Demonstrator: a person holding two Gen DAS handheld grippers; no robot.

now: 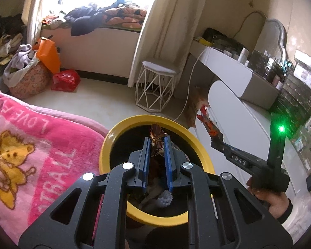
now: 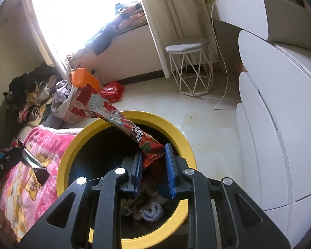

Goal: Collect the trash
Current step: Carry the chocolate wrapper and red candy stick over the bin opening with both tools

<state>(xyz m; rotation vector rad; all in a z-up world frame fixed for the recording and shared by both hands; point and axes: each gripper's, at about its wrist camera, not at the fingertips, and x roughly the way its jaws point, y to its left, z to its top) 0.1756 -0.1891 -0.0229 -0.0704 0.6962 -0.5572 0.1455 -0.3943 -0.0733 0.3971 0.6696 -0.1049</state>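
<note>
Directly below both of my grippers sits the yellow-rimmed bin [image 2: 182, 143], its dark mouth open upward, with crumpled scraps and a white knobbly ball already lying at the bottom.

My left gripper [image 1: 157, 145] is pinched nearly closed on a crinkled brown foil wrapper [image 1: 156, 134]. The wrapper pokes forward out of the fingertips, and in the left wrist view it hangs over the far part of the bin's opening, inside the yellow ring.

My right gripper [image 2: 153, 155] is clamped on the near end of a long red snack wrapper [image 2: 122, 122]. Its long axis runs away from the fingertips, forward and to the left. The held end is over the bin's mouth, but the far end, with a pale label, reaches out past the far-left rim, above the floor and the clutter beside a pink blanket [image 2: 31, 166] on the bed.

I judge the left piece would fall cleanly if let go. The right piece looks riskier: with so much of its length beyond the rim, I would want the gripper drawn back toward me, or tilted steeper, before letting go.
</note>
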